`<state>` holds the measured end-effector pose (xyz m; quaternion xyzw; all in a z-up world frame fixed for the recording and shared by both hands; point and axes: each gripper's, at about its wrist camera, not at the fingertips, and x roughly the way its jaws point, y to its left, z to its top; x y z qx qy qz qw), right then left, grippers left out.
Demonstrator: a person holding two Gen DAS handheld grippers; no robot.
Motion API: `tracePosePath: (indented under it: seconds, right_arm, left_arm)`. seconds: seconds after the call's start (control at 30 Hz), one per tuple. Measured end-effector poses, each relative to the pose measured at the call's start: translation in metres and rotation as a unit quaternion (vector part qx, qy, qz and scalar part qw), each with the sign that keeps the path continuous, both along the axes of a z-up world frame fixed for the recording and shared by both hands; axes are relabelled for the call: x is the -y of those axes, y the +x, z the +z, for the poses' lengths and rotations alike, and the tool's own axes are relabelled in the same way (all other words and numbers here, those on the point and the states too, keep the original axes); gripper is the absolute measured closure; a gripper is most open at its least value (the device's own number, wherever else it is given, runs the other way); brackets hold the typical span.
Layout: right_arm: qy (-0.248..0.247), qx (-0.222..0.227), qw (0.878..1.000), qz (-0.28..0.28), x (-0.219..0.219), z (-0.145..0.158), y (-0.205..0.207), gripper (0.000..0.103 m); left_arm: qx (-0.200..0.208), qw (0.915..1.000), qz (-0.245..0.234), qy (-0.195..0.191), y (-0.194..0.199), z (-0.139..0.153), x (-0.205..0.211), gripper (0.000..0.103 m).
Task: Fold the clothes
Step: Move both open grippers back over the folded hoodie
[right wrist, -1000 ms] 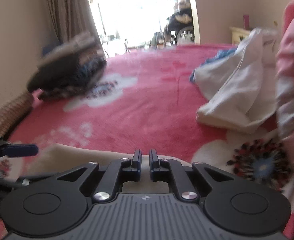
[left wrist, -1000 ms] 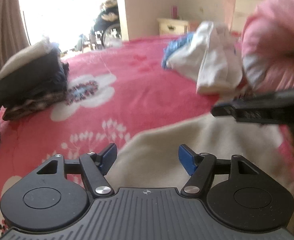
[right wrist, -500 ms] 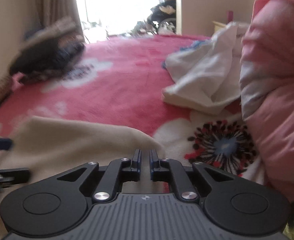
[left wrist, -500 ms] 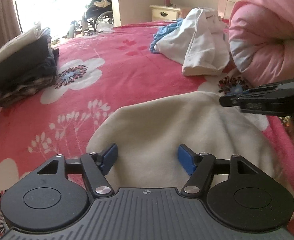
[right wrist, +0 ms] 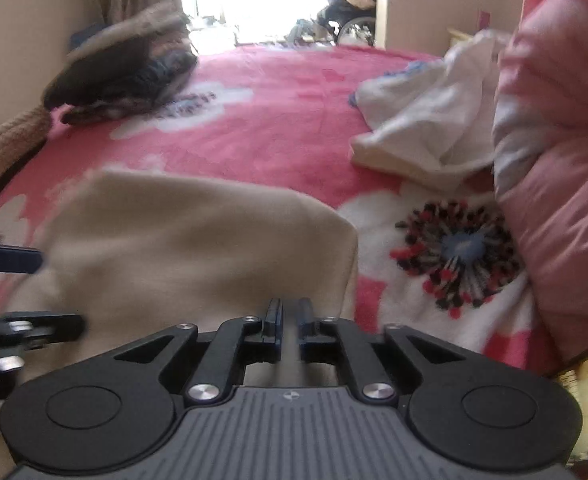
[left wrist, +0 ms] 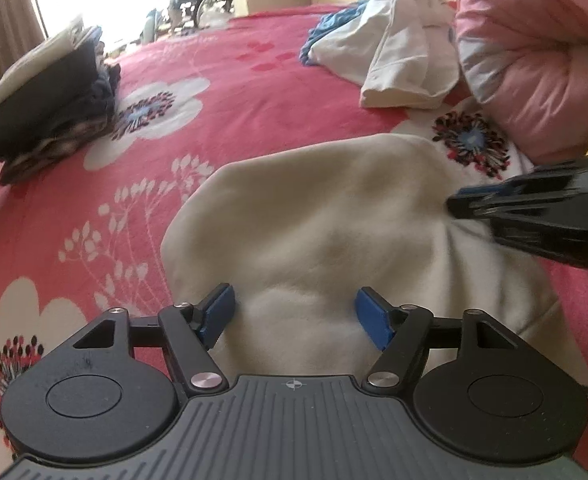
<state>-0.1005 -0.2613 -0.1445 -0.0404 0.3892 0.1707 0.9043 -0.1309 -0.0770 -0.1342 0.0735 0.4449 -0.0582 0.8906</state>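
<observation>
A cream garment lies spread on the red flowered bedspread. My left gripper hovers open over the garment's near part, blue pads wide apart, nothing between them. My right gripper is shut on the garment's right-hand edge, with cream cloth pinched between its fingers. In the left wrist view the right gripper reaches in from the right and meets the cloth. In the right wrist view the left gripper shows blurred at the left edge.
A stack of folded dark clothes sits at the far left of the bed. A crumpled white garment with blue cloth behind it lies far right. A pink rolled quilt crowds the right side. A woven basket stands beside the bed.
Both views have drawn back and tilted down, so more of the cream garment shows. The right gripper stayed shut on the cloth; the left stayed open.
</observation>
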Motion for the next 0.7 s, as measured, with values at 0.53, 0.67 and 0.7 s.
tracePosePath:
  seconds: [0.53,0.67,0.7]
  right_arm:
    - [-0.01,-0.03,0.998,0.051,-0.002,0.003,-0.047,0.093]
    - [-0.014,-0.036,0.998,0.052,-0.002,-0.025,-0.054,0.095]
    - [-0.012,-0.036,0.998,0.045,-0.002,-0.022,-0.054,0.096]
  left_arm:
    - [-0.03,0.9991,0.024,0.019,0.002,0.003,0.007,0.034]
    - [-0.027,0.9989,0.022,0.032,0.001,0.003,0.012,0.034]
    - [-0.027,0.9988,0.022,0.034,0.001,0.002,0.012,0.034]
